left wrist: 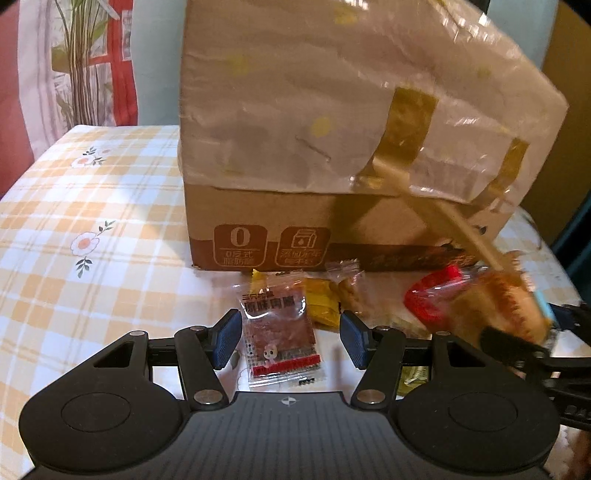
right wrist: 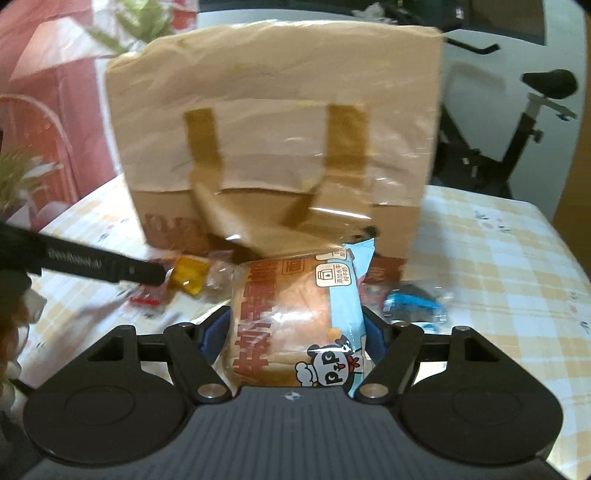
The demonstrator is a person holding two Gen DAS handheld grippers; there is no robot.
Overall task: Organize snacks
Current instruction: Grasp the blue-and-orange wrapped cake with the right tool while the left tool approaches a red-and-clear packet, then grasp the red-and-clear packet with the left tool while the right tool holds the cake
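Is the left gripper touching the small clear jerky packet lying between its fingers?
Apart. In the left wrist view, bare tablecloth shows between each blue pad of the left gripper and the jerky packet, which lies flat and unpinched.

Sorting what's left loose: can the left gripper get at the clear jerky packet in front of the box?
Probably yes: the left gripper stands open with the jerky packet lying flat between its fingers, nothing over it.

box top (left wrist: pixel 332 22) cut off; bread pack (left wrist: pixel 491 306) blurred.
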